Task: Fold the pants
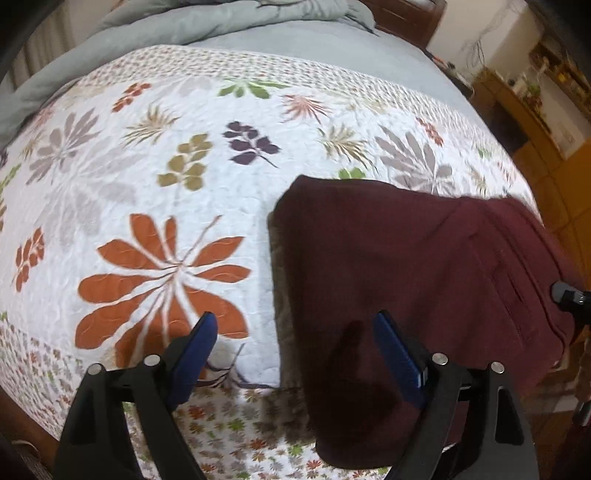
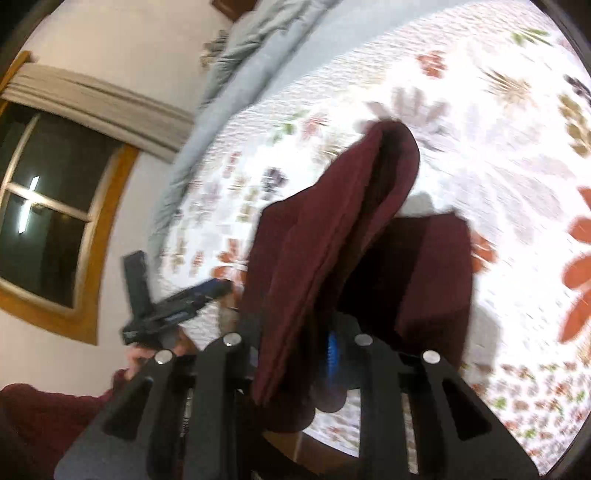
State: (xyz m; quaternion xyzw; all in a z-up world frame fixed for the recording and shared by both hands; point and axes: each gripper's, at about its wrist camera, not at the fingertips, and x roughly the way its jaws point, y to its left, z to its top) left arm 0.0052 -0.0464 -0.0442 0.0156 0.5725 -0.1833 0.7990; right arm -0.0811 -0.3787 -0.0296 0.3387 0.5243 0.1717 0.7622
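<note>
Where gray bedding (image 1: 207, 22) ends, floral quilt (image 1: 147, 177) covers bed.

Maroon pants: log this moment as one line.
right claw: shut on maroon fabric pants, edge lifted | left claw: open | floral quilted bedspread

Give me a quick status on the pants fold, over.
Left tongs open, empty. Right tongs shut on maroon pants, lifting one end off the floral quilt. Nothing in the way.
</note>
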